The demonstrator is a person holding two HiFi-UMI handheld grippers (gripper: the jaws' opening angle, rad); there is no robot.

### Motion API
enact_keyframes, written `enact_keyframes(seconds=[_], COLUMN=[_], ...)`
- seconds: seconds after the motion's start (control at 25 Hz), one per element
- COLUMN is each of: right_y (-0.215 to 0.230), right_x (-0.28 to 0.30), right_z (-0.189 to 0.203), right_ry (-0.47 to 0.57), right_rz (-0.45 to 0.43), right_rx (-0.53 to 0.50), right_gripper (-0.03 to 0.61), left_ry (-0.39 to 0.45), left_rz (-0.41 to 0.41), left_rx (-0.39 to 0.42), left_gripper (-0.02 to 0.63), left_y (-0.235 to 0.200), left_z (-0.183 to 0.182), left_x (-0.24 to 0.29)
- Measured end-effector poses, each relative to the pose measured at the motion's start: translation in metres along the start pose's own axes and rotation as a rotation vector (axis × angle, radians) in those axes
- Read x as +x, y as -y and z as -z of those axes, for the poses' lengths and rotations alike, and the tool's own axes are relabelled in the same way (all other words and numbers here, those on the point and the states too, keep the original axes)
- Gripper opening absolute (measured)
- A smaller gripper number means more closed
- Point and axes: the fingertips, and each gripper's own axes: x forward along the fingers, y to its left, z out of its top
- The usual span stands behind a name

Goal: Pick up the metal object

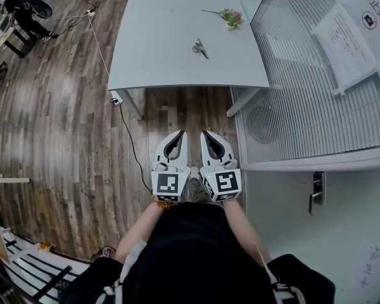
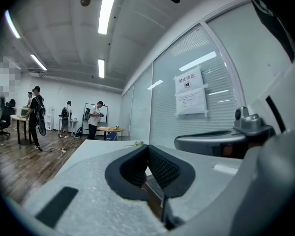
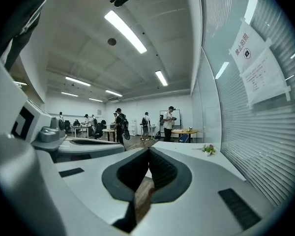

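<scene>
A small metal object (image 1: 200, 47) lies on the white table (image 1: 158, 49), right of its middle. Both grippers hang side by side over the wooden floor, short of the table's near edge and well apart from the object. My left gripper (image 1: 179, 133) is shut with nothing between its dark pads (image 2: 160, 167). My right gripper (image 1: 208, 133) is shut and empty too, its pads (image 3: 160, 172) meeting at the tips. The metal object does not show in either gripper view.
A small flower sprig (image 1: 230, 18) lies at the table's far right. A glass wall with blinds and posted papers (image 1: 342, 33) runs along the right. A cable (image 1: 132, 141) trails on the floor by the table leg. Several people stand far off (image 3: 169, 122).
</scene>
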Motion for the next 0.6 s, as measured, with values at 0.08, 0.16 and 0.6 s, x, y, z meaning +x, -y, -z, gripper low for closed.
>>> enact_keyframes(seconds=[0.08, 0.16, 0.6], right_y=[0.013, 0.028, 0.107], right_x=[0.01, 0.018, 0.052], right_z=[-0.002, -0.005, 0.02], right_ry=[0.007, 0.014, -0.032], right_rz=[-0.011, -0.021, -0.062], right_rx=[0.002, 0.004, 0.03], right_gripper=[0.0, 0.0, 0.0], left_ry=[-0.007, -0.013, -0.05], left_rz=[-0.012, -0.032, -0.068], left_rx=[0.013, 0.012, 0.051], left_gripper=[0.006, 0.006, 0.006], left_y=[-0.002, -0.005, 0.012], left_z=[0.0, 0.0, -0.002], left_x=[0.016, 0.033, 0.105])
